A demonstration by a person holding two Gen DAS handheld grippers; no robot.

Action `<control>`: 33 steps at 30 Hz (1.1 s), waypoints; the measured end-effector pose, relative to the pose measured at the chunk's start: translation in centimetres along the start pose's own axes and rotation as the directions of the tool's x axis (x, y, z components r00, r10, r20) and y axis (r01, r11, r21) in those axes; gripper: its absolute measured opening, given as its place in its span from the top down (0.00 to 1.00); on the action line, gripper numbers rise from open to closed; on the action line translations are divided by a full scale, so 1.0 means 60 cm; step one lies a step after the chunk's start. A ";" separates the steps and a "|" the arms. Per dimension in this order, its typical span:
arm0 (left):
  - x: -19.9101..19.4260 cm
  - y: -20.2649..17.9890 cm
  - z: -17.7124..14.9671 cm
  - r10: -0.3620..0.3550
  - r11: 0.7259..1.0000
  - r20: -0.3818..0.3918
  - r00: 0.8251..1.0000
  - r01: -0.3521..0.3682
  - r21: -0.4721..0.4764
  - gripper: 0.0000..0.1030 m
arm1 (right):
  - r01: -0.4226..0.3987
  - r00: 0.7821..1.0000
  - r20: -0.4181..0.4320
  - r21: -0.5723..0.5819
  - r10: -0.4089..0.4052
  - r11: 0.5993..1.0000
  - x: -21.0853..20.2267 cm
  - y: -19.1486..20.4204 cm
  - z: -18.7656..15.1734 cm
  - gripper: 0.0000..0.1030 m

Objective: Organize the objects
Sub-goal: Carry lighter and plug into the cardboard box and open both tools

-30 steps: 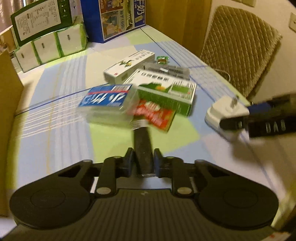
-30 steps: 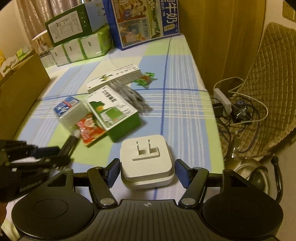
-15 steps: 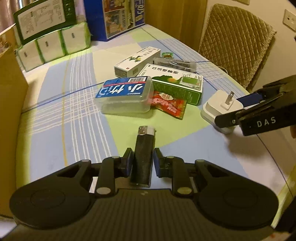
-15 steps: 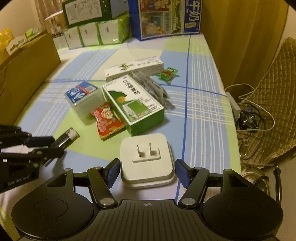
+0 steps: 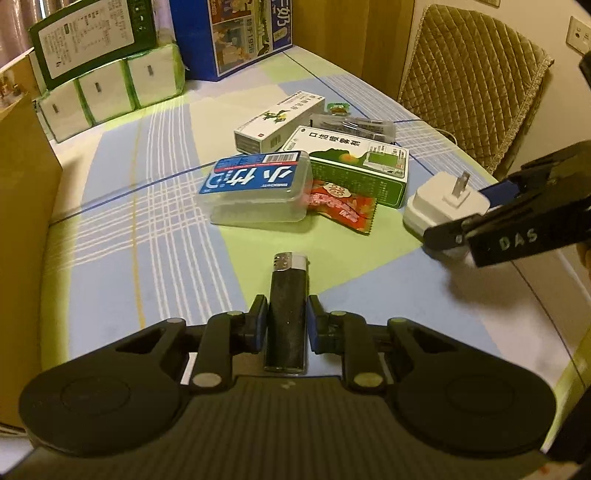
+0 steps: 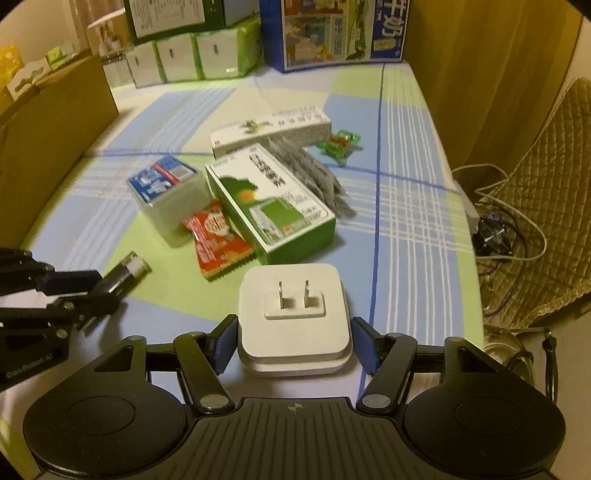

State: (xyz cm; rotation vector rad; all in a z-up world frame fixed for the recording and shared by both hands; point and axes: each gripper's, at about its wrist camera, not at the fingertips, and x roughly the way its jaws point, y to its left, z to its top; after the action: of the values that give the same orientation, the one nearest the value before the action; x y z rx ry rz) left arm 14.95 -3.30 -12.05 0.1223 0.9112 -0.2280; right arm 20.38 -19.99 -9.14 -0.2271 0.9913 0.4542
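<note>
Surface: table under a checked cloth point(image 5: 147, 236) of blue, green and white, with a quilted chair point(image 5: 469, 74) past its far right edge.

Landmark: green medicine box point(image 5: 354, 166), lying flat near the table's middle.

- Clear plastic case with a blue label point(image 5: 255, 184): just beside the green box on its left, touching or nearly so.
- Red snack packet point(image 5: 341, 205): in front of the green box, one end tucked under the clear case.
- Long white carton point(image 5: 280, 122): behind the green box.
- Silvery sachets point(image 5: 351, 123): behind the green box, to the right of the carton.
- Small green sweet point(image 5: 338, 107): beyond the sachets.
- Tissue packs point(image 5: 110, 88) and blue milk carton point(image 5: 247, 33): well behind the green box, at the table's far end.
- Cardboard box point(image 5: 26, 221): far left of the green box, along the table edge.
- Black lighter point(image 5: 288, 314): in front of the green box, metal head pointing towards it, clamped between the fingers of the left gripper point(image 5: 284, 325).
- White plug adapter point(image 6: 293, 317): in front and to the right of the green box, prongs up, between the fingers of the right gripper point(image 6: 293, 341), which stand apart from its sides and do not clamp it.
</note>
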 end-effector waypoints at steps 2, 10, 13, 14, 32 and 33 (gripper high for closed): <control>-0.010 0.004 -0.001 0.004 1.000 0.006 1.000 -0.004 -0.011 0.83 | 0.004 1.000 0.012 0.005 -0.004 1.000 -0.014 0.005 0.002 0.40; -0.087 0.022 0.004 0.002 0.999 0.055 0.998 0.001 -0.054 0.83 | -0.001 0.996 0.085 0.003 0.001 1.000 -0.093 0.050 0.011 0.40; -0.124 0.031 0.002 0.002 0.998 0.074 0.997 0.003 -0.066 0.83 | -0.013 0.994 0.111 0.008 0.012 1.000 -0.124 0.074 0.009 0.40; -0.135 0.034 0.000 0.004 0.998 0.078 0.997 0.001 -0.068 0.83 | -0.018 0.993 0.119 0.013 0.016 1.000 -0.133 0.081 0.008 0.40; -0.339 0.115 -0.039 0.105 0.990 0.182 0.978 -0.086 -0.111 0.83 | -0.108 0.967 0.225 -0.053 0.117 0.993 -0.251 0.259 0.002 0.40; -0.348 0.124 -0.039 0.113 0.989 0.186 0.976 -0.093 -0.114 0.83 | -0.116 0.966 0.227 -0.063 0.128 0.991 -0.254 0.269 0.005 0.40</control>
State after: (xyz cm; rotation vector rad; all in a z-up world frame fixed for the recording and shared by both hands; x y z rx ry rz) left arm 2.62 7.38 3.15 0.0488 0.7201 -0.0927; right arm 5.98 -9.63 4.22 -0.1534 0.7694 0.6039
